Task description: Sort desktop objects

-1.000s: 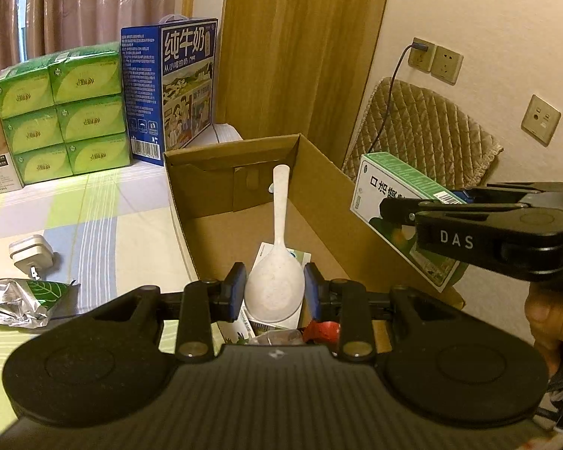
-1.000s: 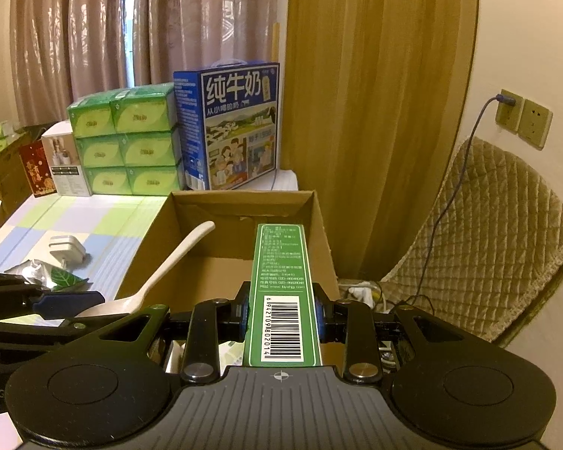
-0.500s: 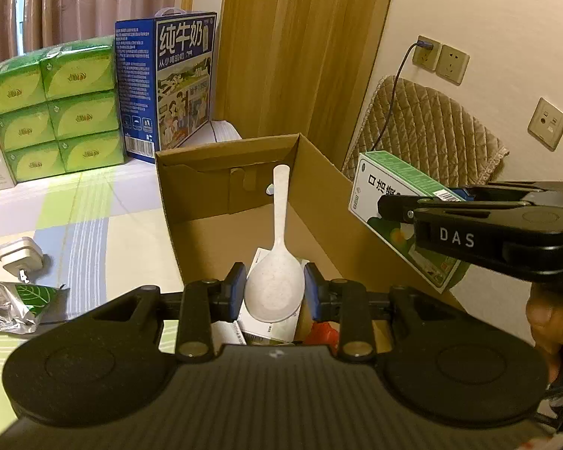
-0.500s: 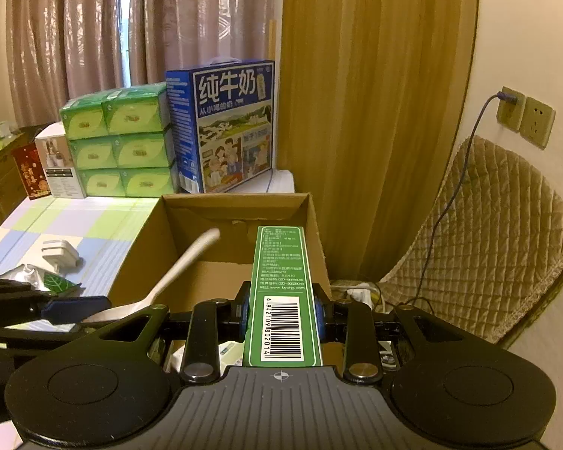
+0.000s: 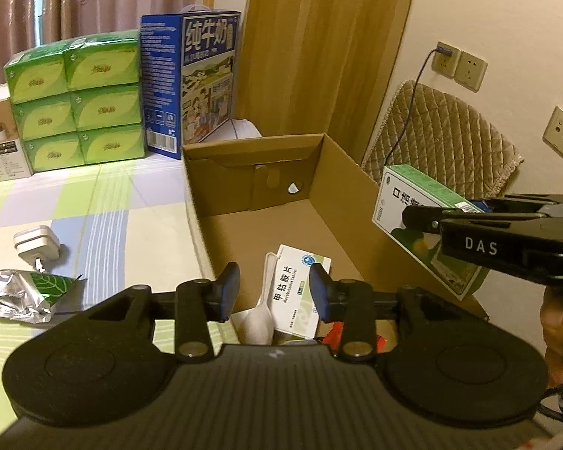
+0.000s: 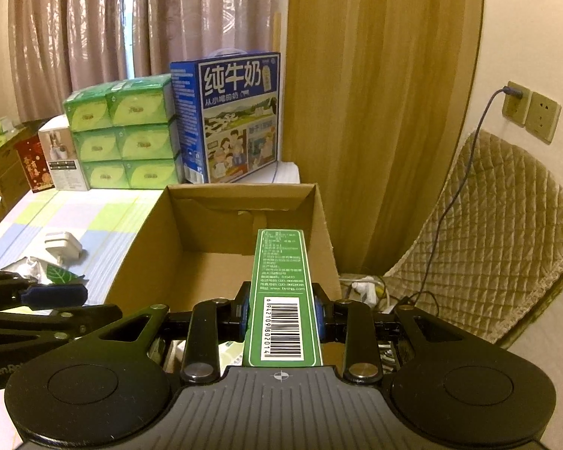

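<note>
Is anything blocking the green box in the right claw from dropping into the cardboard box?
Nothing visible. The green box, clamped in the right claw, hangs over the open cardboard box; its far floor looks bare.

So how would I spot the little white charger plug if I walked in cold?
Start at the open cardboard box on the checked tablecloth. On the cloth left of it lies a small white charger plug, with a crumpled foil packet just in front. It is the only plain white, blocky thing there, prongs showing.
</note>
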The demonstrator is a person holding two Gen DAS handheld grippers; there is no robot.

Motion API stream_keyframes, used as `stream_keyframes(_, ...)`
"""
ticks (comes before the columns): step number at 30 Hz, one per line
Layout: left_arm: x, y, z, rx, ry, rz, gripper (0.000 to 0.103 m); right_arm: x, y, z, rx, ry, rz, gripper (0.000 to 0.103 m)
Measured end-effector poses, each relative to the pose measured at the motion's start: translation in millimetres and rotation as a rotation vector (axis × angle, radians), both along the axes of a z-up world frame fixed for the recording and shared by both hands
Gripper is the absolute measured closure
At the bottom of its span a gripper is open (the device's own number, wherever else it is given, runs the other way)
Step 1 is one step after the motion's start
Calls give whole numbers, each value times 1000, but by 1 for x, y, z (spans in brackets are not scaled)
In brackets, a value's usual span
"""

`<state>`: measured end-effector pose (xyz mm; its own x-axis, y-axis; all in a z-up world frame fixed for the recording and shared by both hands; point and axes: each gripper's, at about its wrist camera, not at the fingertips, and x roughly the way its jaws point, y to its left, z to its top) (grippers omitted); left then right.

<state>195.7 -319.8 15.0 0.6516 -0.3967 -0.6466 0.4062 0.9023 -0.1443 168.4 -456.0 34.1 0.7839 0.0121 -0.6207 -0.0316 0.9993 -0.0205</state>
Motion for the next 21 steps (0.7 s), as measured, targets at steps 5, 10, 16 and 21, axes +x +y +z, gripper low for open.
stream_keyframes(5,-2,9,1,-5,-1,11,68,4,5,0,-5,5,8,75)
stream_keyframes(10,-3,15,3,-18,-10,24,68,6,11,0,-9,5,19,75)
stream_keyframes(16,-3,22,6,-28,-15,34,68,10,18,3,-9,-18,34,75)
stream_keyframes(21,-3,27,6,-27,-14,42,68,9,23,9,-9,-69,48,35)
